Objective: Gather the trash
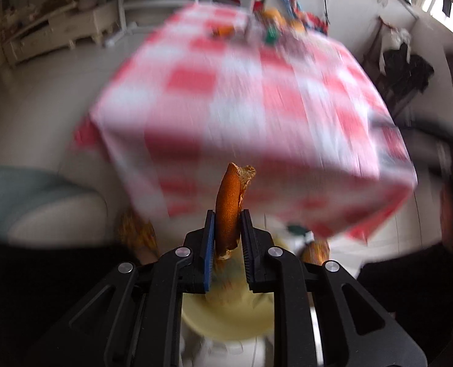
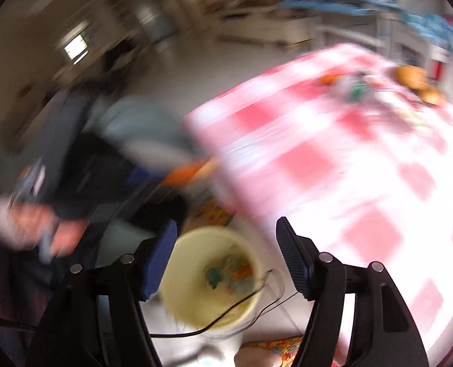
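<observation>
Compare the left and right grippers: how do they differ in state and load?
The left gripper is shut on an orange peel; the right gripper is open and holds nothing. Both are black with blue pads and hang above the yellow bucket.

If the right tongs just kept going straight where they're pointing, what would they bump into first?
Probably the pale yellow bucket, which sits right between the open right tongs and already has scraps inside. The picture is blurry and depth is hard to judge, so they might instead clip the checkered tablecloth beside it.
</observation>
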Demonstrator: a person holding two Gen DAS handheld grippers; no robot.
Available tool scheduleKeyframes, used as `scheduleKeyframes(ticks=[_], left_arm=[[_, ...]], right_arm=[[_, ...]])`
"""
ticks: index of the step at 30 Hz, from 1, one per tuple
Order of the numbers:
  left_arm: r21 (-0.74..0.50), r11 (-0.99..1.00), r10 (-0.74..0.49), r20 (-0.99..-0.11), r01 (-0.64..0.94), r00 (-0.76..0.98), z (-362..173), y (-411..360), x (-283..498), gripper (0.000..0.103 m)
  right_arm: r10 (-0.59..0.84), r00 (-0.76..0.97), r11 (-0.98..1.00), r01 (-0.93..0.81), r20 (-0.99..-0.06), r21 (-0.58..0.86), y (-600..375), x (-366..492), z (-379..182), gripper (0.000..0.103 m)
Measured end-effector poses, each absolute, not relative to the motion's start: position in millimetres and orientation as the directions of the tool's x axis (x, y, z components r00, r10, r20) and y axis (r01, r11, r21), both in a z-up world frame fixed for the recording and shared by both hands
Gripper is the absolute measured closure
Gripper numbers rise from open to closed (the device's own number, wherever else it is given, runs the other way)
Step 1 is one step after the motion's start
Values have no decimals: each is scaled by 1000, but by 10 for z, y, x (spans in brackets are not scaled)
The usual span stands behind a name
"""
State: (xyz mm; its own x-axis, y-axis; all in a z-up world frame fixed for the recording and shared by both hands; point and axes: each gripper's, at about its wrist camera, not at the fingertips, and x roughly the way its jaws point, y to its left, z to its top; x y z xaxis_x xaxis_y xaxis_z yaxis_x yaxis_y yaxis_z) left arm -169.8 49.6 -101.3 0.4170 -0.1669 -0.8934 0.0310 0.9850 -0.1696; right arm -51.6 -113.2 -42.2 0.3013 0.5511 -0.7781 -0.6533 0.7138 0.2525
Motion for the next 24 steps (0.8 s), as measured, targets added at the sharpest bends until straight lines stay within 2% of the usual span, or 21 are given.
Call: scheduleKeyframes(ticks=[2,5,7,8,10,17,22,24], left_arm=[[-201,978,-209,-920,61,330,-1171,405,-1876,86],[-186,979,-203,-931,84,302,-1217,355,-2072,73],[-139,987,-158,-910,77,383,-1038,411,-2107,57],[-114,992,-127,-883,55,452,-881,474,-2110,53],[-85,996,-70,-806,2,588,-550,622,-2073,36],[-134,981,33,-591,-138,806,200,892,-1523,18],[-99,987,50,-541,-123,840,192,939,-1402,12],[-66,989,72,-577,-134,814,65,965,-1347,12]], right_arm=[[492,369,786,-578,-788,220,-1215,-406,-473,36],[398,445,843,-521,-802,129,-1194,-352,-523,36],[353,493,864,-498,-795,75,-1140,-356,-572,36],[347,510,870,-488,-787,68,-1174,-378,-591,35],[338,540,881,-470,-771,57,-1213,-369,-598,34],[268,616,921,-390,-740,9,-1086,-370,-628,34],[202,646,931,-359,-736,-60,-928,-354,-644,34],[173,649,935,-344,-741,-83,-882,-334,-676,34]])
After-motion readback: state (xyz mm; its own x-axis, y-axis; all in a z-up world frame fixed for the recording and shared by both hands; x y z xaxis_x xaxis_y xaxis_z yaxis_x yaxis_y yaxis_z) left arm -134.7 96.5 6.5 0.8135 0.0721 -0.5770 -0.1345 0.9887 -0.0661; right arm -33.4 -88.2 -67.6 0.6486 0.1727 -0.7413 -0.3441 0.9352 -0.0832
